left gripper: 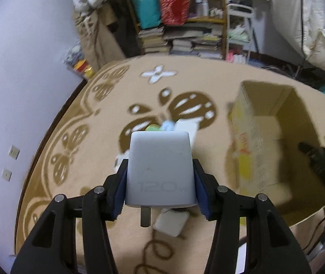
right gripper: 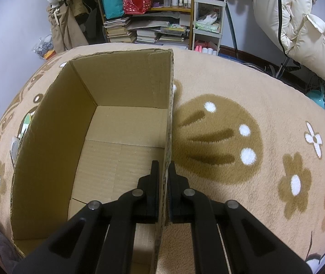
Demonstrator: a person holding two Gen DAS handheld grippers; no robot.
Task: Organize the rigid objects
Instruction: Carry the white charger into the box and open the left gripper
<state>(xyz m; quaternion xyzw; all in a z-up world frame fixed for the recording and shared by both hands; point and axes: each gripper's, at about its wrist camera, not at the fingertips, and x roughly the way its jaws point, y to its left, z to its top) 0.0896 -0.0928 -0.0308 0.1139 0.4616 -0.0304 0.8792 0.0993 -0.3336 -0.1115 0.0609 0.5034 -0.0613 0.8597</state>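
Both pads of left gripper (left gripper: 160,178) clamp charger (left gripper: 160,169)

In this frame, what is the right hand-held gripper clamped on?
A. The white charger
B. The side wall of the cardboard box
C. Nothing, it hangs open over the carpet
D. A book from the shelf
B: the right hand-held gripper has one finger inside and one outside the box wall, while the charger sits in the left hand-held gripper.

The right gripper (right gripper: 164,166) was clamped on the right wall of the open cardboard box (right gripper: 126,86), which stood on the patterned carpet (right gripper: 265,118).
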